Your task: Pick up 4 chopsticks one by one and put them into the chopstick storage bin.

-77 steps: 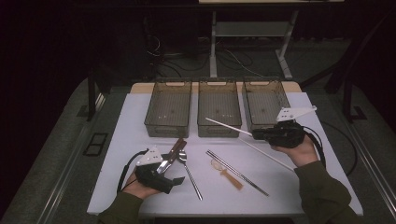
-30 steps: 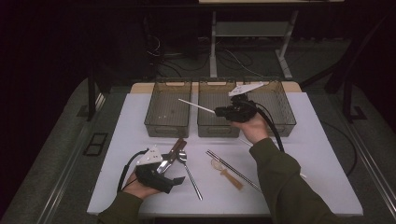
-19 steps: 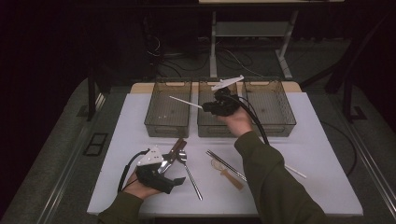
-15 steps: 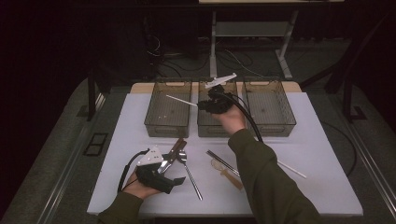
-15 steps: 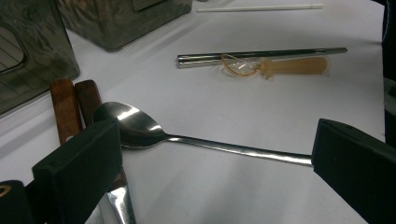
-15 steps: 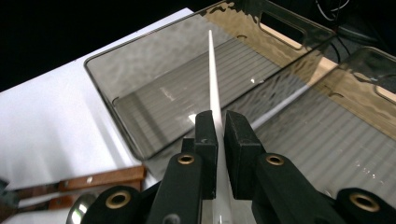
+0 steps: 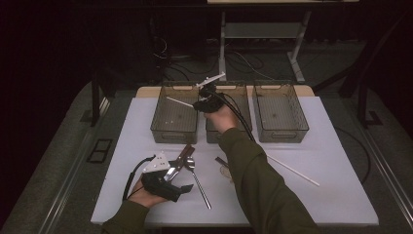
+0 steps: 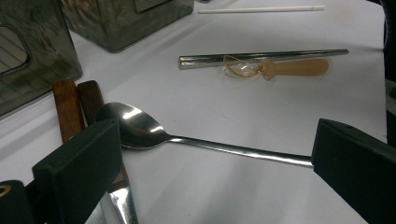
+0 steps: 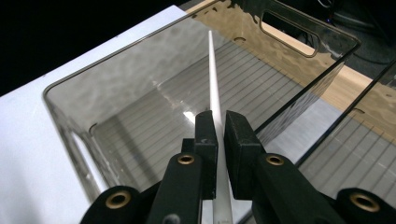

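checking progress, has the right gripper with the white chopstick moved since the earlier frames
Yes: the right gripper, shut on the white chopstick, went leftward from the right bin to the left bin.

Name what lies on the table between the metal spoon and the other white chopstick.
In the left gripper view, steel chopsticks and a small amber spoon lie between the metal spoon and white chopstick.
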{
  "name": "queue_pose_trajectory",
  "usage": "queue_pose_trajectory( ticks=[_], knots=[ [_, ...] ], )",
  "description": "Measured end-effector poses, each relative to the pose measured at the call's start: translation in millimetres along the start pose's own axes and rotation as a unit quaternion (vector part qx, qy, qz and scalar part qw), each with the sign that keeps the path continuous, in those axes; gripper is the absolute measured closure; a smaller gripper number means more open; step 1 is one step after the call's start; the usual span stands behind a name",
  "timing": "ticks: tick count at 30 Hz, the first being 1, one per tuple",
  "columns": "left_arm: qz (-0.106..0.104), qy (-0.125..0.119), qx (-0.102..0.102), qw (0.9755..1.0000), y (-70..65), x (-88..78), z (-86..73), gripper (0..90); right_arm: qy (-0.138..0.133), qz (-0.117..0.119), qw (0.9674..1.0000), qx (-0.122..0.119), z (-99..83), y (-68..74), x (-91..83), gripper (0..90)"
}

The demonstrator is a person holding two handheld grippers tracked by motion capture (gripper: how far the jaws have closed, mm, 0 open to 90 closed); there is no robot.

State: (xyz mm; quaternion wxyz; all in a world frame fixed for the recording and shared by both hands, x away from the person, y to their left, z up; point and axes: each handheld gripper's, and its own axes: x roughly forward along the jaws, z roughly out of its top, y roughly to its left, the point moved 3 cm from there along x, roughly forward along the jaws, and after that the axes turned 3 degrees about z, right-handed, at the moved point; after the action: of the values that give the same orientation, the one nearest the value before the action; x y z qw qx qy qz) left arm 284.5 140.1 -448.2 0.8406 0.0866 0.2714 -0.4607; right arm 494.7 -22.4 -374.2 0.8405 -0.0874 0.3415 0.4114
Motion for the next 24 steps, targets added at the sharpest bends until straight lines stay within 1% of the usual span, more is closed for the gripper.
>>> queue_pose_trajectory(
  ticks=[4,11,14,17,21,22,24],
  knots=[
    [0.0,-0.001,0.002,1.0,0.0,0.0,0.2,0.4,0.007,-0.009,0.9999,0.004,5.9,1.7,9.4,83.7],
    [0.0,-0.003,0.002,1.0,0.3,0.1,0.8,0.4,0.021,-0.029,0.9993,0.002,13.0,6.3,23.8,83.7],
    [0.0,-0.005,0.002,1.0,0.3,0.1,1.1,0.5,0.02,-0.036,0.9991,0.012,15.3,7.5,26.2,83.7],
    [-0.001,-0.005,0.003,1.0,0.7,0.7,1.7,0.5,0.019,-0.037,0.9991,0.009,17.7,10.2,29.0,83.6],
    [-0.002,-0.004,0.005,1.0,0.5,1.1,2.0,0.5,0.024,-0.038,0.999,0.007,17.9,13.4,34.7,83.6],
    [-0.002,-0.005,0.005,1.0,0.5,1.0,2.1,0.5,0.024,-0.034,0.9991,0.009,17.6,14.6,36.3,83.6],
    [-0.002,-0.005,0.004,1.0,0.7,1.0,2.0,0.5,0.027,-0.032,0.9991,0.003,16.8,16.2,38.3,83.2]
  ],
)
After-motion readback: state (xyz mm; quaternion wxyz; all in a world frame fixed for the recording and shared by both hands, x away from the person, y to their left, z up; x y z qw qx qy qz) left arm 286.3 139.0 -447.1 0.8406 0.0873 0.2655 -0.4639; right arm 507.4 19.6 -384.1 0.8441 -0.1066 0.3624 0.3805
